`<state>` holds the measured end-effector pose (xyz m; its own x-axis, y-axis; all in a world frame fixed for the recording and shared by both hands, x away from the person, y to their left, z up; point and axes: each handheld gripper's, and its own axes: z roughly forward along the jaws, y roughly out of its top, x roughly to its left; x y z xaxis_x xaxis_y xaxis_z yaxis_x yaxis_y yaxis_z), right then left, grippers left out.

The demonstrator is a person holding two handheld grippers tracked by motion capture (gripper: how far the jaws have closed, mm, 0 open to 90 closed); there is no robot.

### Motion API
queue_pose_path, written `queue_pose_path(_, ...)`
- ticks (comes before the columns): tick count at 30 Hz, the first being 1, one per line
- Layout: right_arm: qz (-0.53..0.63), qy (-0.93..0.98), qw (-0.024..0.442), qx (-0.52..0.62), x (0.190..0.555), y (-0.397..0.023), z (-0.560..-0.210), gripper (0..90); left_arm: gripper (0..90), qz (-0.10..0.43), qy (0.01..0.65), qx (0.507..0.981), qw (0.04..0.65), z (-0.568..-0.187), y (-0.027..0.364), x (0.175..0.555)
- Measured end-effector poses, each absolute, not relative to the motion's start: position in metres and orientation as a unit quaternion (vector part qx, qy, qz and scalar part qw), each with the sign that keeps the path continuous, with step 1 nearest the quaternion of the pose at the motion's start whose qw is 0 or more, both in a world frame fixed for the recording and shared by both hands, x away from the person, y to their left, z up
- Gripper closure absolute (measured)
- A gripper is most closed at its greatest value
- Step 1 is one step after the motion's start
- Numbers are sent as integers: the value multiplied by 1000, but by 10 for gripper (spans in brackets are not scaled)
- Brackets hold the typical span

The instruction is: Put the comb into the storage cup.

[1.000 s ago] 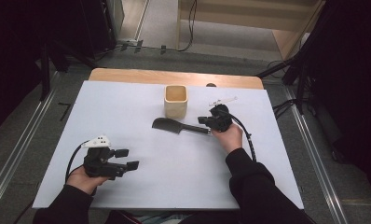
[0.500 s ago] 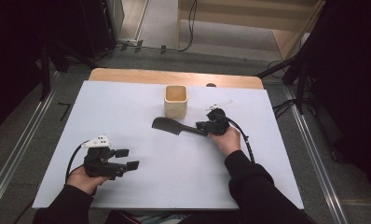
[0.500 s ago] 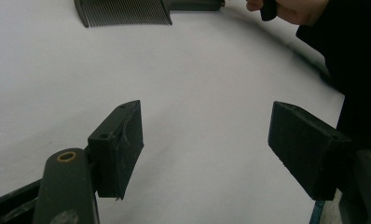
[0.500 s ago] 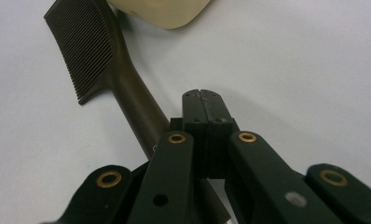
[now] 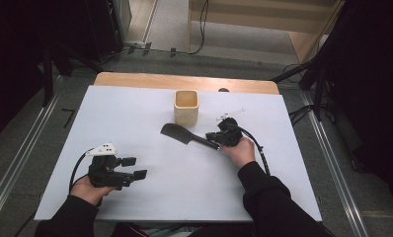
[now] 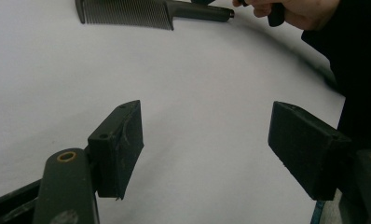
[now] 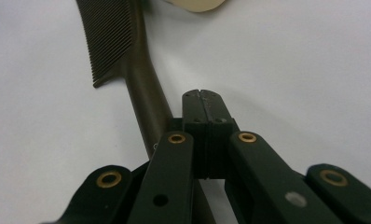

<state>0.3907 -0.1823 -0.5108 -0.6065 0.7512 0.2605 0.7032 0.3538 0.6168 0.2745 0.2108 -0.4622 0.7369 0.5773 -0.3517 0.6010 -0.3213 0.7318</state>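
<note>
At seven o'clock on the counter our left gripper rests with jaws spread wide, holding nothing. The black comb lies at centre. At its three o'clock end, our right gripper is fully closed, pads together beside the handle, empty.

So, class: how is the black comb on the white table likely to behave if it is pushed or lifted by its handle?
The comb lies flat, so it would probably slide rather than roll. It looks like thin, stiff plastic, likely light. The fine teeth may flex. The narrow, smooth handle could twist in a grip by the shut right hand-held gripper.
</note>
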Motion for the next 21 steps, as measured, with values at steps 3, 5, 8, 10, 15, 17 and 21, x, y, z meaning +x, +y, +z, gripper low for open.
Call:
queue_pose_path(3, 362, 823, 34, 436, 386, -181, -512, 877, 271, -14, 362, 812, 457, -462, 211, 274)
queue_pose_path(5, 361, 823, 33, 436, 383, -180, -512, 877, 271, -14, 362, 812, 458, -462, 211, 274)
queue_pose_path(8, 361, 826, 31, 432, 379, -177, -512, 877, 271, -15, 361, 812, 458, -462, 211, 274)
queue_pose_path(10, 361, 827, 28, 430, 376, -176, -512, 877, 271, -15, 362, 811, 459, -462, 211, 274)
queue_pose_path(15, 360, 828, 24, 430, 369, -174, -511, 877, 271, -17, 359, 812, 459, -461, 210, 274)
queue_pose_path(17, 361, 828, 21, 428, 368, -173, -511, 877, 271, -15, 359, 813, 458, -462, 210, 274)
queue_pose_path(21, 360, 830, 20, 425, 361, -169, -511, 877, 271, -18, 360, 811, 461, -461, 211, 274)
